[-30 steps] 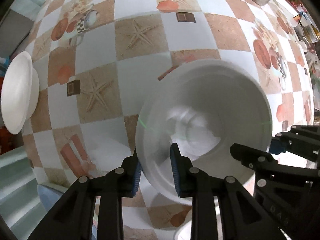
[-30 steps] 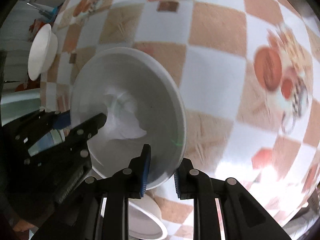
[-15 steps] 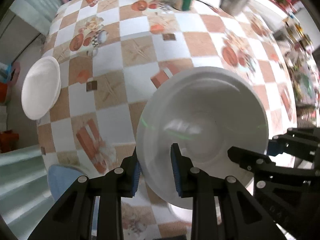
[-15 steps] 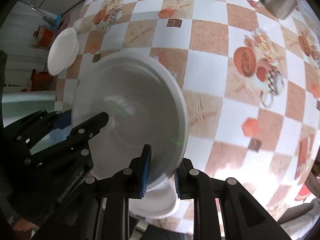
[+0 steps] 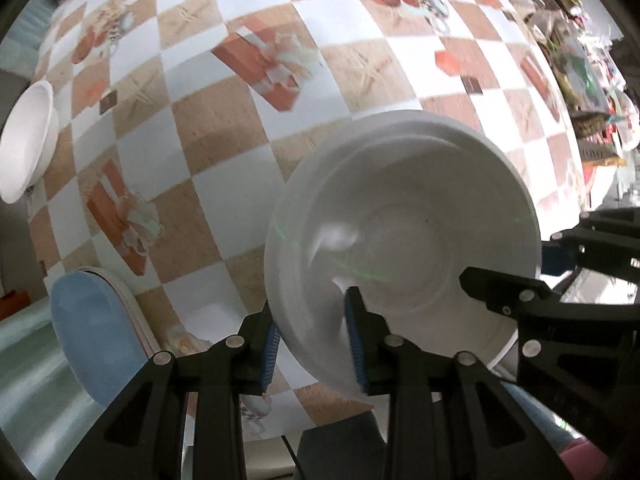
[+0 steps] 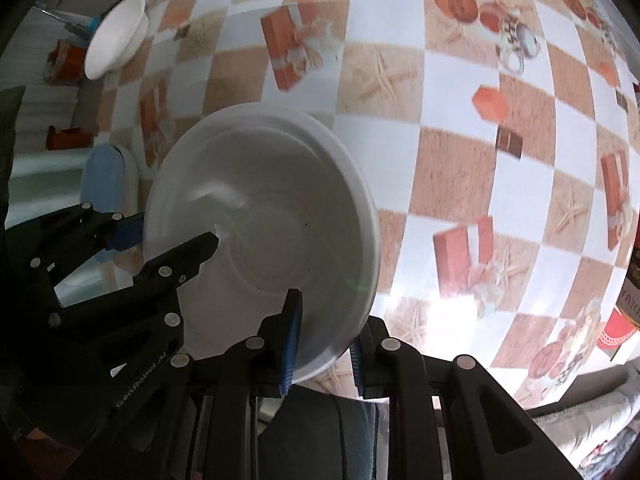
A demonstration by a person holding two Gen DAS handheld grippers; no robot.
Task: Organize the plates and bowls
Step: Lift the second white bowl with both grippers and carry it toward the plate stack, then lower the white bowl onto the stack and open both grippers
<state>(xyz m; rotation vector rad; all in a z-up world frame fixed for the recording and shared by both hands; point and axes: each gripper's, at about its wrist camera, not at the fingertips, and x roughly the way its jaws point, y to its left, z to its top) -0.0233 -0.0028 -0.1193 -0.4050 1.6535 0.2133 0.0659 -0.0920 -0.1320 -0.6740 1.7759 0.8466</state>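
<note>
A large white bowl [image 5: 404, 216] is held in the air over the checkered table [image 5: 208, 128], gripped from both sides. My left gripper [image 5: 312, 344] is shut on its near left rim. My right gripper [image 6: 324, 344] is shut on its near right rim; the bowl also shows in the right wrist view [image 6: 264, 220]. Each gripper shows in the other's view, the right gripper [image 5: 512, 268] at the bowl's right edge and the left gripper [image 6: 160, 236] at its left edge. A smaller white bowl [image 5: 28, 140] sits at the table's far left edge, also in the right wrist view [image 6: 116, 36].
A blue plate [image 5: 92, 328] on a paler one lies at the table's near left corner, also in the right wrist view [image 6: 104, 184]. The tablecloth [image 6: 460, 152] stretches out to the right. Cluttered shelves [image 5: 576, 60] stand beyond the table's right side.
Both grippers have carried the large bowl toward the table's near left corner and lower. The blue plate has come closer, and the cups at the far end have left view.
</note>
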